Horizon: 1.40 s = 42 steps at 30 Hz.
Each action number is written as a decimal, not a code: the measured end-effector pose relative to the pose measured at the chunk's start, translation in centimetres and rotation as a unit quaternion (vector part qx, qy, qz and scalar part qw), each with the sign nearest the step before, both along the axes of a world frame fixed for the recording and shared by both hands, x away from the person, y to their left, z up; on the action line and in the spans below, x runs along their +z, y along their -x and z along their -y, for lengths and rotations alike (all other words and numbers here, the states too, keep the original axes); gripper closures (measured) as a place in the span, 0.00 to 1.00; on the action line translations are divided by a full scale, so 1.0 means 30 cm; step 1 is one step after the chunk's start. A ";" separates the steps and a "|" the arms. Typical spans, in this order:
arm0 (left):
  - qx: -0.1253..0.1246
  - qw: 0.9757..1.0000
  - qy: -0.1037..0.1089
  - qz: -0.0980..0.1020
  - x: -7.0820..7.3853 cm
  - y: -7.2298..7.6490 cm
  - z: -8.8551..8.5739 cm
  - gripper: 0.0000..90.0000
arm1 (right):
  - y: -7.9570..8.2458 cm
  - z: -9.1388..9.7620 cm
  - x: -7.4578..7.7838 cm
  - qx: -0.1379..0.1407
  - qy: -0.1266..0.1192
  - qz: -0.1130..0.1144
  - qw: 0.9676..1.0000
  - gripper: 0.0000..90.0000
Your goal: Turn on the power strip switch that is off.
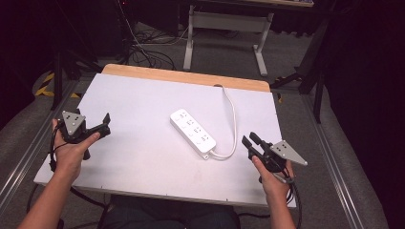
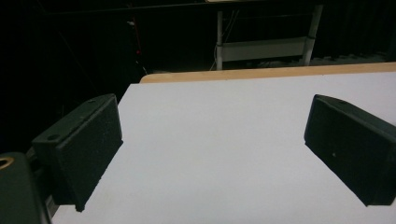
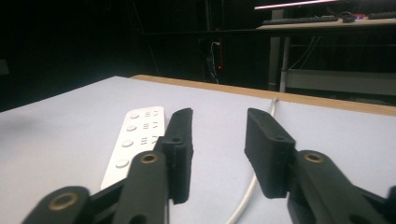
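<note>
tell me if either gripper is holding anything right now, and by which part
Nothing is held. The left gripper stands wide open over bare table, and the right gripper has a gap between its jaws, short of the power strip.

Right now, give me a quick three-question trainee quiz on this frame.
1. True or false: the right gripper grips the power strip.
2. Which gripper stands with its jaws wider apart? A) left gripper B) right gripper
3. The power strip's white cable runs to the table's ____ edge (near or far)?

Key:
1. False; nothing lies between its jaws, and the strip sits apart on the white table.
2. A
3. far
</note>
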<state>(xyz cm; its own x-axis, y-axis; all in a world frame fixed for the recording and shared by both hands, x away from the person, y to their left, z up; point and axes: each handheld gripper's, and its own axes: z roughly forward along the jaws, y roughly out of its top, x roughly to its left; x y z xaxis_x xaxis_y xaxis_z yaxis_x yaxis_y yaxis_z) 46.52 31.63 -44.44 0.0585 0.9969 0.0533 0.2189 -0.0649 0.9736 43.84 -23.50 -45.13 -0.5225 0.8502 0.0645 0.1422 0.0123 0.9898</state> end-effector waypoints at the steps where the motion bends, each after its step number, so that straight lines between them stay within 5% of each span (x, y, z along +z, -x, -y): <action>1: 0.000 1.000 -0.001 0.000 0.000 0.000 0.000 0.05 | 0.000 -0.001 0.001 0.002 0.001 -0.001 1.000 0.73; 9: -0.002 1.000 -0.001 0.000 0.000 -0.001 0.001 0.06 | 0.000 0.000 0.010 -0.011 0.009 0.016 1.000 0.77; 17: -0.005 1.000 -0.001 0.000 -0.001 -0.002 0.003 0.06 | 0.005 0.003 0.016 -0.014 -0.009 -0.003 1.000 0.88; 20: -0.005 1.000 0.000 0.000 -0.002 -0.002 0.004 0.07 | 0.014 0.000 0.030 0.005 -0.049 -0.010 0.999 1.00; 32: -0.005 1.000 -0.002 0.000 -0.003 -0.002 0.004 0.08 | 0.002 -0.034 0.061 0.018 0.002 -0.045 0.999 1.00; 42: -0.005 1.000 -0.005 -0.001 -0.004 -0.002 0.001 0.08 | -0.033 -0.054 0.099 0.034 0.010 -0.057 0.998 1.00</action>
<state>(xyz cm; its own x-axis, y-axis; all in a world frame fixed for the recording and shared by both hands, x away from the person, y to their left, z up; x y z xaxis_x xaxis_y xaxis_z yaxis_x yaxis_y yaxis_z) 46.58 31.60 -44.57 0.0680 0.9956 0.0639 0.2194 -0.0774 0.9726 44.82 -21.88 -42.17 -0.5698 0.8144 0.1103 0.2521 0.0455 0.9666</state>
